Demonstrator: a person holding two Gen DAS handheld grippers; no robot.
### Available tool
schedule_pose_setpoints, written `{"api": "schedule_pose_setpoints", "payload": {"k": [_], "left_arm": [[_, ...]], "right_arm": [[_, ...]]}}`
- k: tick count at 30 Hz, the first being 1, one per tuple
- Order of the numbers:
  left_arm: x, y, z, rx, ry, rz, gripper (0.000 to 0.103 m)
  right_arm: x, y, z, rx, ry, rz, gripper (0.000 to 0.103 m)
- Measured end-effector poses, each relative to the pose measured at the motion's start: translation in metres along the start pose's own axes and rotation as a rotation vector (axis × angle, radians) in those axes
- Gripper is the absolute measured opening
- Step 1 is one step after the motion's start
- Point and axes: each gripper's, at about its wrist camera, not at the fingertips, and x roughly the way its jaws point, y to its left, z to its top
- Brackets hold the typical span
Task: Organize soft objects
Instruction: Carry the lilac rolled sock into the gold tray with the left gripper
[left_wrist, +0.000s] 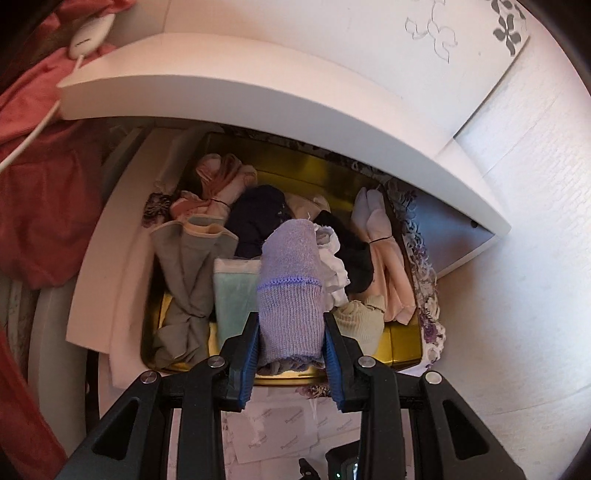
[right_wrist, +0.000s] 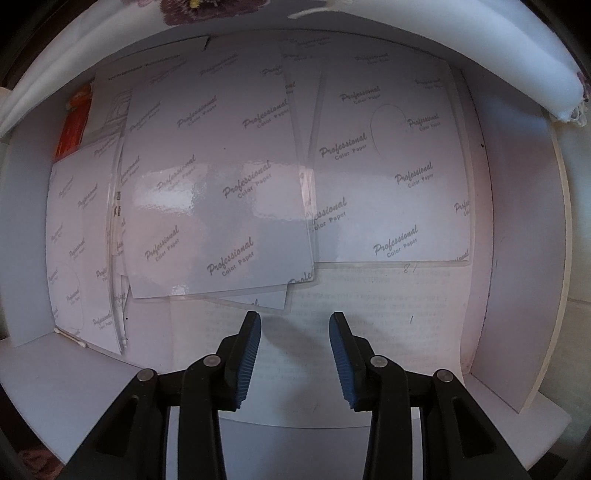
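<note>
My left gripper (left_wrist: 291, 334) is shut on a rolled lilac sock (left_wrist: 290, 280), which sticks out forward over a gold tin (left_wrist: 400, 345). The tin sits in an open white drawer under a white shelf (left_wrist: 236, 88) and holds several bundled soft items: a grey one (left_wrist: 188, 288), a mint one (left_wrist: 234, 291), a pink one (left_wrist: 221, 177), dark ones (left_wrist: 258, 218) and a cream one (left_wrist: 360, 319). In the right wrist view my right gripper (right_wrist: 294, 332) points down into another white drawer (right_wrist: 517, 229), its jaws apart with nothing between them.
Red cloth (left_wrist: 40, 192) and a white cable with a controller (left_wrist: 88, 37) lie at the left. A floral lace cloth (left_wrist: 424, 295) lines the tin's right side. Glossy sheets printed "Professional Color Paper" (right_wrist: 218, 206) and an orange packet (right_wrist: 74, 125) cover the drawer floor below the right gripper.
</note>
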Motion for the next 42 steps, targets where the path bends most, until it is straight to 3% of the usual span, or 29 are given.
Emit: {"api": "schedule_pose_setpoints", "payload": {"k": [12, 16, 21, 31, 33, 36, 42], "left_arm": [[0.046, 0.008, -0.015, 0.007, 0.093, 0.038, 0.031], [0.041, 0.006, -0.021, 0.021, 0.080, 0.045, 0.032], [0.027, 0.014, -0.023, 0.003, 0.060, 0.047, 0.040], [-0.004, 0.031, -0.017, -0.059, -0.027, 0.062, 0.041], [-0.008, 0.033, -0.013, -0.059, -0.053, 0.078, 0.036], [0.001, 0.031, -0.007, -0.023, -0.030, 0.127, 0.029], [0.023, 0.028, -0.013, 0.000, -0.005, 0.154, 0.027]], "right_arm": [[0.001, 0.004, 0.000, -0.001, 0.004, 0.011, 0.039], [0.001, 0.003, 0.000, -0.004, 0.004, 0.010, 0.039], [0.003, 0.004, 0.000, -0.010, 0.007, 0.009, 0.039], [0.004, 0.008, 0.000, -0.018, 0.007, 0.003, 0.040], [0.004, 0.009, -0.001, -0.020, 0.008, 0.003, 0.040], [0.004, 0.010, -0.001, -0.030, 0.007, 0.000, 0.040], [0.005, 0.009, -0.001, -0.029, 0.008, 0.006, 0.040]]}}
